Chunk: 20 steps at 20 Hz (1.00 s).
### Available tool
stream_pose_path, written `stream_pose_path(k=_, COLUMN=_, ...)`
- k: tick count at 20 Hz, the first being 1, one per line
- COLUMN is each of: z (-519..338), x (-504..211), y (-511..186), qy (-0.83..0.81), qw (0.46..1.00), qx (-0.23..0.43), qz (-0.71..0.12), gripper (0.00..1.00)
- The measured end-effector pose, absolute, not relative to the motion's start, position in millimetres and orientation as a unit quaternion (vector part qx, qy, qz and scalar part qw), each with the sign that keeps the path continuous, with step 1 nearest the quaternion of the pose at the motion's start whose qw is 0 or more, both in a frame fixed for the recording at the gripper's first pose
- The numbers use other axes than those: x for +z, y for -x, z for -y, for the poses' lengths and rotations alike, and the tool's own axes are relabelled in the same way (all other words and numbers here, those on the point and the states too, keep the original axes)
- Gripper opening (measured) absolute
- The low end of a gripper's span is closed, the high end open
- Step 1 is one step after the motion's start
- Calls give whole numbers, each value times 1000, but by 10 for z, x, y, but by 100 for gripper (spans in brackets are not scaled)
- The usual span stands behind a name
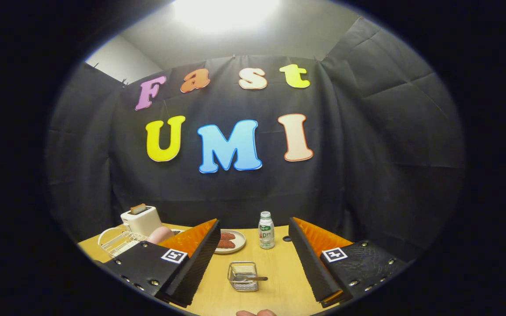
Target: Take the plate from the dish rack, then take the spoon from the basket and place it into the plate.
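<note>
Rack (119, 241): white wire dish rack, standing on the table to the left, partly hidden behind the left finger. Plate (160, 235): pink, rounded edge showing at the rack's right end, just behind the left finger; pose unclear. Basket (243, 276): small square metal mesh, upright on the table between the open fingers. Spoon (253, 278): metal, lying in the basket, handle sticking out over its right rim.
</note>
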<state>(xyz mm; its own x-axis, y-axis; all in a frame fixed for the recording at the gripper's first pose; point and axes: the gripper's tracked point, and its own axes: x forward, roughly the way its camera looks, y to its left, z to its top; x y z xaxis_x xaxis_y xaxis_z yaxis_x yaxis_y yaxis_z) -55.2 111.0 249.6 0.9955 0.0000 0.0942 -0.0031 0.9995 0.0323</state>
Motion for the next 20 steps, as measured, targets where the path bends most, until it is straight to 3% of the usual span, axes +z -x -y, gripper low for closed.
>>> stream_pose_path(k=10, z=-2121, x=2768, y=292, qy=-18, qw=998, qx=56, qz=9, gripper=96)
stream_pose_path(k=20, z=-2925, x=2335, y=-78, qy=-44, qw=980, qx=95, qz=-171, gripper=96)
